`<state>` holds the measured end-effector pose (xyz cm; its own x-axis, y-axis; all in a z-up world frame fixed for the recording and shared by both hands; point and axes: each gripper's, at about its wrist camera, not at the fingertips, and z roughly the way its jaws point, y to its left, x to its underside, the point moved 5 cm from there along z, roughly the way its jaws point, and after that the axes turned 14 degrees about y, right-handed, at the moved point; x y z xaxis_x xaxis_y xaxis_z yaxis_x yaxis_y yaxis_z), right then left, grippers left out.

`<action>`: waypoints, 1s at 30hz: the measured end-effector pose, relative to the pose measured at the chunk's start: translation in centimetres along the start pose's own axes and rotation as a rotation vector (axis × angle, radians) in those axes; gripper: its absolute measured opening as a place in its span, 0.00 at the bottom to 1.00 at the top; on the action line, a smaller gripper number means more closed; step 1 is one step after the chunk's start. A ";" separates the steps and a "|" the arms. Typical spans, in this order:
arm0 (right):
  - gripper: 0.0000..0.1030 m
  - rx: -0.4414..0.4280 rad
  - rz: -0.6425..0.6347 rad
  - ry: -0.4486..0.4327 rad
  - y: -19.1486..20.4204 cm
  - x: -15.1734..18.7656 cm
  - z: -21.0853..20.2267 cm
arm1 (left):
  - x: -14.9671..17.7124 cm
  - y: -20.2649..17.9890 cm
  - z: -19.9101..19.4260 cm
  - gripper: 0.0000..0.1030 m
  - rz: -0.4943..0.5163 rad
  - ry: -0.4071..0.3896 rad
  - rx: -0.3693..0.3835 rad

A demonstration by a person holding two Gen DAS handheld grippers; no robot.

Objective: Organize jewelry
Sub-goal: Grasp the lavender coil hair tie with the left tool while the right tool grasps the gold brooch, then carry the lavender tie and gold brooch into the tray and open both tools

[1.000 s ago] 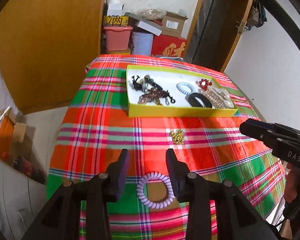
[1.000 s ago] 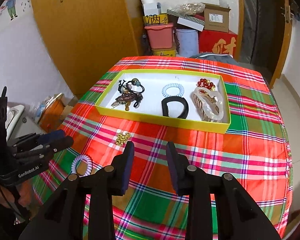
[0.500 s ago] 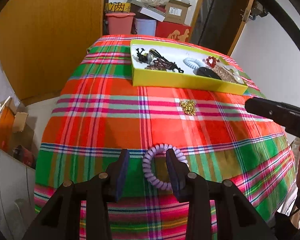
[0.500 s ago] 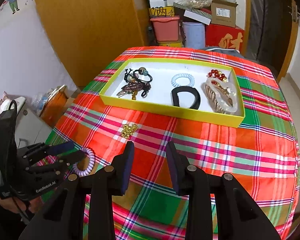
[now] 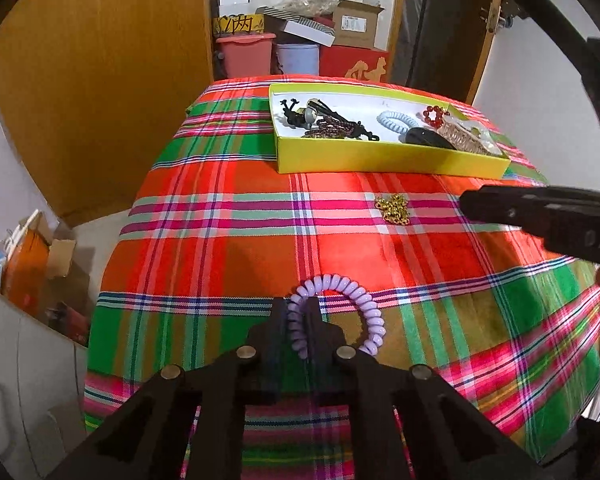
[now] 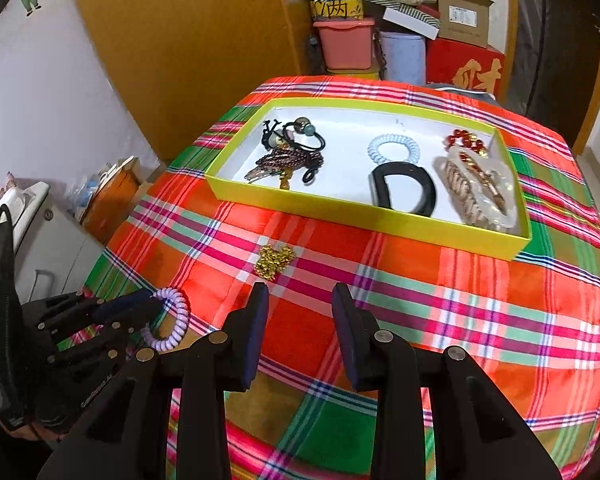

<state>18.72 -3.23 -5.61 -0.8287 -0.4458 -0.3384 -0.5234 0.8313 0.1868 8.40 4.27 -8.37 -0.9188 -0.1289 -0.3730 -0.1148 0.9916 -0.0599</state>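
Two grippers over plaid tablecloth [image 5: 228, 240]. Left gripper [image 5: 298, 320] closing on lilac spiral plastic hair tie [image 5: 356, 300], near table edge, well short of yellow cardboard tray [image 5: 380, 160]. Right gripper [image 6: 300, 320] parted, empty, just short of gold bead cluster [image 6: 274, 260]. Advice: confirm firm pinch on coil, lift straight, clear tray wall before release.

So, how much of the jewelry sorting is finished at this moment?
Done: the yellow tray already holds several pieces, among them a black band, a pale blue coil tie and a clear claw clip. In hand: the left gripper is closing on the purple coil tie, whose strand sits between its pads. Left: the gold chain lies on the plaid cloth, near the open right gripper.
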 end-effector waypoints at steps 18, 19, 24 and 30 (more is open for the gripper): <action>0.33 0.040 -0.075 0.055 2.4 -2.7 4.7 | -1.4 3.8 -1.5 0.08 -0.106 -0.052 0.060; 0.33 0.050 -0.079 0.056 2.5 -2.7 4.8 | -1.4 4.0 -1.5 0.08 -0.111 -0.054 0.063; 0.17 0.119 -0.097 0.048 2.8 -2.6 4.8 | -1.5 4.9 -1.6 0.08 -0.132 -0.058 0.075; 0.09 0.129 -0.105 0.043 3.0 -2.6 4.7 | -1.5 5.1 -1.6 0.09 -0.139 -0.060 0.079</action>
<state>20.20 1.94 -8.51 -0.7802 -0.5438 -0.3091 -0.5799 0.8141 0.0317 8.56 9.56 -6.66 -0.8719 -0.2673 -0.4103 -0.2066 0.9604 -0.1867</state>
